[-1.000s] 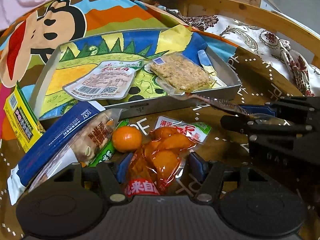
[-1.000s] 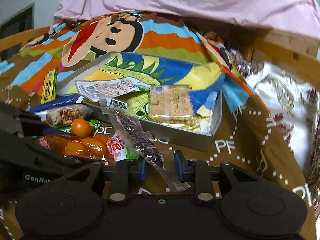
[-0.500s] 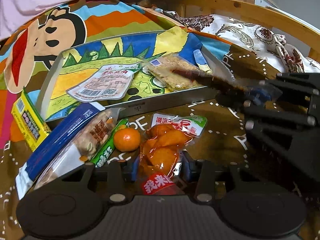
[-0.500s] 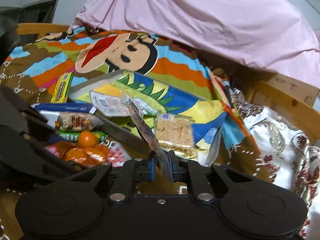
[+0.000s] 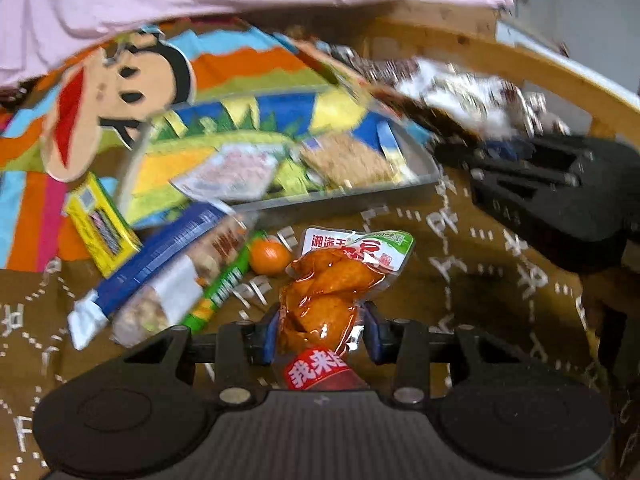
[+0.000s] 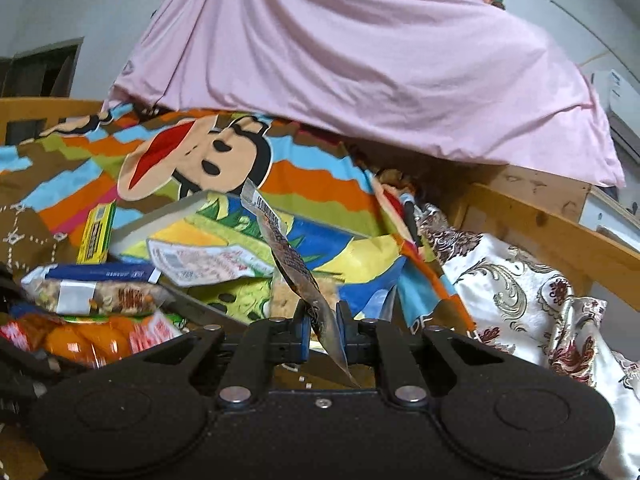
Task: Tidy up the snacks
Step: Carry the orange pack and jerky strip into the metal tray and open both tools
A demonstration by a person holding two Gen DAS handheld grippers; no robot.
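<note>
left gripper (image 5: 320, 330): low over the brown cloth, jaws squeezed on the orange see-through snack bag (image 5: 330, 294) | right gripper (image 6: 322, 330): raised, jaws pinched on the long dark snack strip (image 6: 288, 256), held above the metal tray (image 6: 160, 222)

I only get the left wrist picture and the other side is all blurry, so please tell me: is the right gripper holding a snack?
Observer: Yes. The right gripper is shut on a long dark snack packet.
Operator: Which way does it point?
Observer: It sticks up and leans to the left, with its barcode end on top.
Operator: Is it in the tray yet?
Observer: Not yet. It is held up in front of the tray, and only the gripper touches it.
</note>
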